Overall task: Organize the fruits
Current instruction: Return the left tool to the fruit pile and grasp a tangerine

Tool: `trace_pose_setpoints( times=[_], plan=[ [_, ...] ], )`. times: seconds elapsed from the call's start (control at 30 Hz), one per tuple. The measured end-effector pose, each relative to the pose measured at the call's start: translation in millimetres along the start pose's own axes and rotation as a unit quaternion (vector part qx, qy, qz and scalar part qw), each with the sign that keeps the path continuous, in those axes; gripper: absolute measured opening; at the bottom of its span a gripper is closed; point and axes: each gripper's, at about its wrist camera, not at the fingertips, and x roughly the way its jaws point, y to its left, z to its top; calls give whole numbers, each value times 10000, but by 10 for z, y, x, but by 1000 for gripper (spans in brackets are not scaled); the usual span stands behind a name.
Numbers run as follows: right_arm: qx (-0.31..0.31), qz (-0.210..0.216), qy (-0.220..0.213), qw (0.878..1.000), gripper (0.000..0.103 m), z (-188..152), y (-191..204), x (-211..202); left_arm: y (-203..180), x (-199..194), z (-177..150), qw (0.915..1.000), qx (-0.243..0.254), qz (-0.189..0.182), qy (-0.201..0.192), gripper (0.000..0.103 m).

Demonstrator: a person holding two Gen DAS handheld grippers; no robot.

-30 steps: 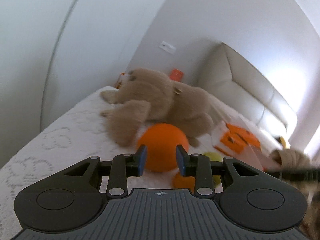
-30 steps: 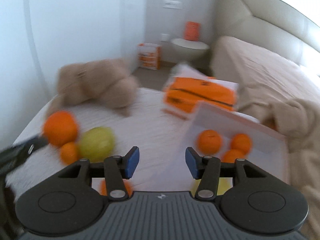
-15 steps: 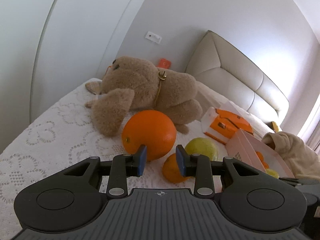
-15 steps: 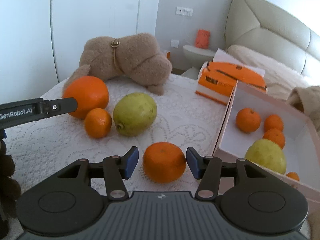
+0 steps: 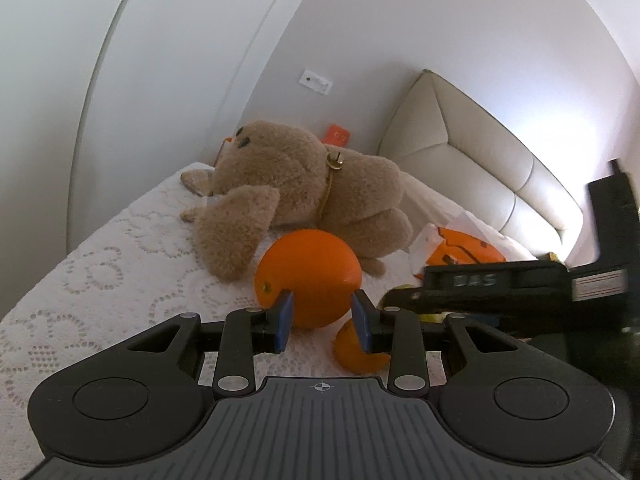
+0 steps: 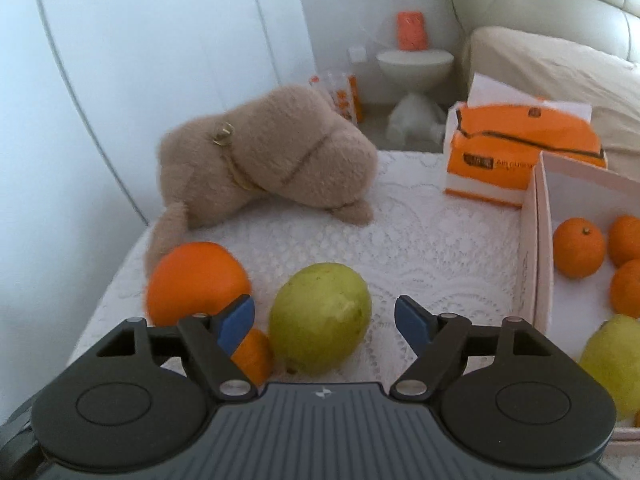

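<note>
A big orange [image 5: 308, 276] lies on the white lace cloth [image 5: 120, 280] just ahead of my open, empty left gripper [image 5: 322, 322]. A small tangerine [image 5: 358, 354] lies by its right finger. In the right wrist view my right gripper [image 6: 325, 324] is wide open, with a yellow-green citrus [image 6: 320, 316] between its fingers, untouched. The big orange [image 6: 196, 280] and the small tangerine [image 6: 252, 354] lie to the left of it. A white box [image 6: 532, 240] on the right holds three tangerines [image 6: 578, 248] and another yellow-green citrus [image 6: 612, 360].
A tan plush dog [image 6: 264, 160] lies behind the fruit, also in the left wrist view [image 5: 304, 188]. An orange-and-white tissue box [image 6: 516, 156] stands behind the white box. The right gripper's body [image 5: 520, 284] crosses the left view. A sofa [image 5: 460, 168] is beyond.
My right gripper has moved left from the loose tangerine to the yellow-green citrus and opened wider. It now crosses the left wrist view. The left gripper has stayed before the big orange.
</note>
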Motion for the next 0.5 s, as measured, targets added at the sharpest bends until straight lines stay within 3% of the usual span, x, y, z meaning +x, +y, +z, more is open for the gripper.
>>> trace_pose_setpoints(
  times=[0.1, 0.2, 0.37, 0.5],
  plan=[
    [83, 158, 79, 9998, 77, -2, -36, 89, 1, -2, 1, 10000, -10, -30, 6, 35],
    [55, 421, 105, 9990, 61, -40, -44, 22, 0, 1, 3, 10000, -16, -62, 18, 35],
    [-350, 287, 122, 9989, 61, -128, -37, -128, 7, -2, 2, 10000, -34, -79, 2, 35],
    [-395, 472, 80, 9981, 60, -246, -160, -284, -3, 7, -4, 10000, 4, -78, 40, 35]
  ],
)
